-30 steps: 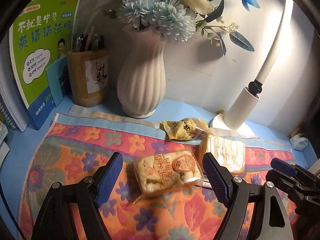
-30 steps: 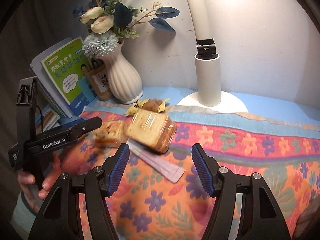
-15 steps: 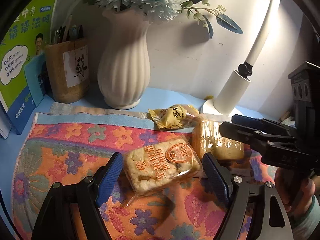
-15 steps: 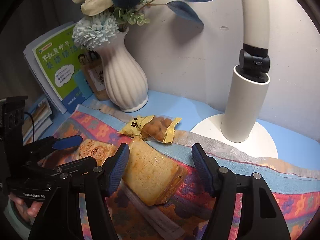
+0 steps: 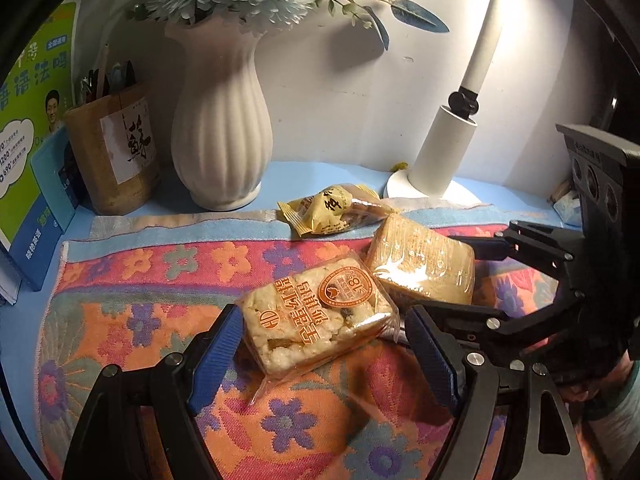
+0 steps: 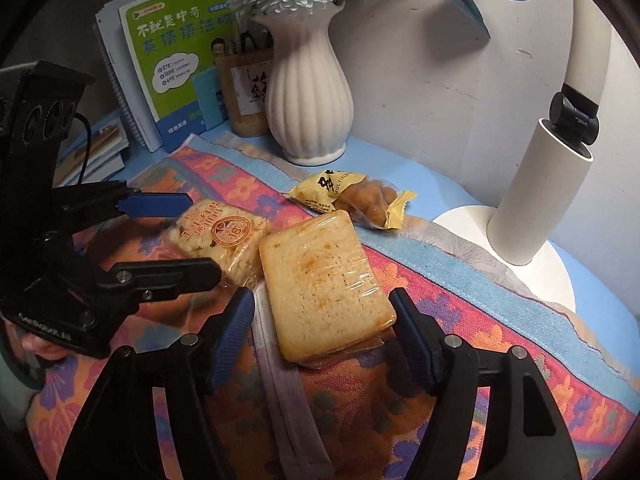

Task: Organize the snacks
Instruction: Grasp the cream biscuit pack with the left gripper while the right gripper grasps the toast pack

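Observation:
Three wrapped snacks lie on a flowered towel (image 5: 132,312). My left gripper (image 5: 324,344) is open, its fingers on either side of a rice-cake pack with orange print (image 5: 316,316), also seen from the right wrist (image 6: 224,236). My right gripper (image 6: 324,332) is open around a flat clear-wrapped biscuit pack (image 6: 324,284), which shows in the left wrist view (image 5: 424,264). A yellow snack packet (image 5: 336,208) (image 6: 348,196) lies behind both, at the towel's far edge.
A white ribbed vase (image 5: 220,128) with flowers, a wooden pen holder (image 5: 116,152) and green books (image 6: 176,60) stand at the back left. A white desk lamp (image 6: 536,208) stands at the back right. A pale strip (image 6: 288,384) lies under the biscuit pack.
Both grippers have moved forward and down toward the towel. The left now brackets the rice-cake pack and the right brackets the biscuit pack. The snacks have not moved.

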Tool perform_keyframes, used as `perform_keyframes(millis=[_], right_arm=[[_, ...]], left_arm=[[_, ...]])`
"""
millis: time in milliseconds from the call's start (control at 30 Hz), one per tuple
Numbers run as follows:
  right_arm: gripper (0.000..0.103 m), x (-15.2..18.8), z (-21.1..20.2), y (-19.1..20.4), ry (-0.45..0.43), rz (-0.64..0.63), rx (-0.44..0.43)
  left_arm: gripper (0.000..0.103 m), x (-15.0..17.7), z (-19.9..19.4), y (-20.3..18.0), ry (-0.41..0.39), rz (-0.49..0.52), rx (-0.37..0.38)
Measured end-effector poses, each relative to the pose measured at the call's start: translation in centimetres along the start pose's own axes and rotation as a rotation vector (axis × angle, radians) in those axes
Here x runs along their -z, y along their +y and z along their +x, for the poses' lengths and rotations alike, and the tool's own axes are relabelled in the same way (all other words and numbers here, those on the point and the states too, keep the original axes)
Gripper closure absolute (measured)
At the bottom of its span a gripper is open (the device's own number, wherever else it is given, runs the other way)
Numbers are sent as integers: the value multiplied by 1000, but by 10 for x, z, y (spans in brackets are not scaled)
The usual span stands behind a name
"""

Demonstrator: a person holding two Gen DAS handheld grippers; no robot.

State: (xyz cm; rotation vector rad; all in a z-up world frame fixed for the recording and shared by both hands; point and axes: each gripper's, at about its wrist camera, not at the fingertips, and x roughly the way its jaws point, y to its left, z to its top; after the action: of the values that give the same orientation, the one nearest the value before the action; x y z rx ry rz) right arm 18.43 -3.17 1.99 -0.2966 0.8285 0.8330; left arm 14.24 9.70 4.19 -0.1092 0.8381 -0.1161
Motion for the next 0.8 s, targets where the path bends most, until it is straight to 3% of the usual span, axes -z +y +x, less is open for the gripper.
perform_keyframes(millis=[133, 267, 467, 533, 633, 700, 800], right_arm=[[35, -2, 15, 1, 16, -2, 33], [44, 2, 9, 4, -6, -9, 61], [46, 19, -7, -3, -8, 90, 70], [46, 30, -16, -6, -1, 132, 68], [46, 52, -32, -9, 10, 204, 37], [46, 70, -47, -8, 11, 245, 20], [47, 97, -71, -5, 11, 287, 25]], left_arm=[[23, 5, 0, -2, 39, 44, 20], [23, 9, -1, -1, 59, 56, 57], [22, -1, 5, 16, -38, -33, -81], [22, 0, 13, 20, -18, -69, -60], [22, 1, 17, 11, 8, -17, -52], [28, 4, 15, 1, 8, 35, -27], [50, 11, 14, -14, 55, 92, 51]])
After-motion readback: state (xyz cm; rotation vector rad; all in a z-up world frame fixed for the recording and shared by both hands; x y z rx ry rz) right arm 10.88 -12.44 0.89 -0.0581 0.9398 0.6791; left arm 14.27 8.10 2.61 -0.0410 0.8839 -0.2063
